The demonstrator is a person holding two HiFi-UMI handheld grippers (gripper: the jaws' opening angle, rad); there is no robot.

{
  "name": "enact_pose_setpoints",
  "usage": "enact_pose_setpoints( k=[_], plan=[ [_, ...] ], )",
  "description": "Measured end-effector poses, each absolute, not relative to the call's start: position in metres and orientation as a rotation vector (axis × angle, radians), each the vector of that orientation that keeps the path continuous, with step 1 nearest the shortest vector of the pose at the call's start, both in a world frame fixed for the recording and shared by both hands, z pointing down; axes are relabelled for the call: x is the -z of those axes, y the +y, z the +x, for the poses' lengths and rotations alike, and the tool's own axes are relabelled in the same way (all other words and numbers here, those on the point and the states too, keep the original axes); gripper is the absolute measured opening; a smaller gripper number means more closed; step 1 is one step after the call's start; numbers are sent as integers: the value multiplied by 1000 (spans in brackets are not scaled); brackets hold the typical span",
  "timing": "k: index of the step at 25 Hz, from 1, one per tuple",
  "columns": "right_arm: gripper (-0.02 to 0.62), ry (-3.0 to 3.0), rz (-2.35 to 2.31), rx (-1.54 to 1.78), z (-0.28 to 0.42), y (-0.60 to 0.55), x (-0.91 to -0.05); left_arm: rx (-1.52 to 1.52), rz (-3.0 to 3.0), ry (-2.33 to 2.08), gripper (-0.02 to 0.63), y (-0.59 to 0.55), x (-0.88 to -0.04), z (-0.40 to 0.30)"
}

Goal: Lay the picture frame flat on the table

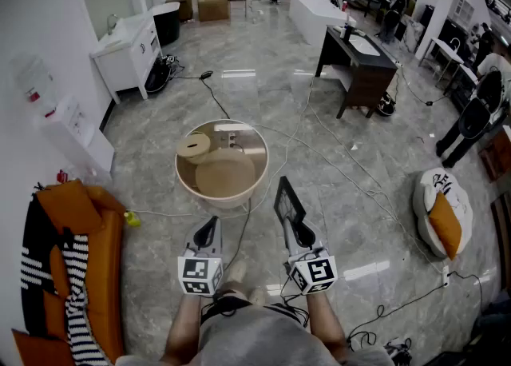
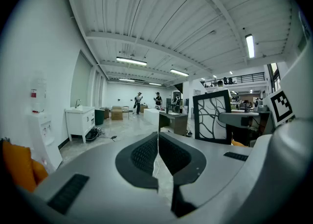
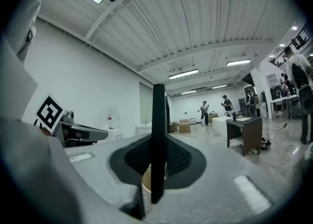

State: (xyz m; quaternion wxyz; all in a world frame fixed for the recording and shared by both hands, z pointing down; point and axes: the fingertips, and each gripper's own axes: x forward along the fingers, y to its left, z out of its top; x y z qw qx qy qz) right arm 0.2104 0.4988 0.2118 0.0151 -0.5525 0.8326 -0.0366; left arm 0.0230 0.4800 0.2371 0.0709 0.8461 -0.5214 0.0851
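Right gripper [image 1: 297,232] has its fingers clamped on the picture frame [image 1: 287,203], held up on edge, just off the near right edge of the round tabletop [image 1: 184,182]; left gripper [image 1: 209,227] alongside, fingers pressed together on nothing; black-and-white square markers [image 1: 200,273] face up, no words legible.

Looked steeply down from the head; rode close behind left gripper [image 2: 157,136] and right gripper [image 3: 157,142], facing about level; shared the dark desk [image 1: 359,57] at 1 o'clock.

No legible text, label or number anywhere
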Motion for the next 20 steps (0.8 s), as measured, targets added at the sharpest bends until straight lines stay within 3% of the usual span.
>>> enact_pose_setpoints(
  k=[20],
  plan=[
    [44, 2553, -1734, 156, 259, 467, -219, -258, 2579, -1504, 22, 438, -244, 82]
  ],
)
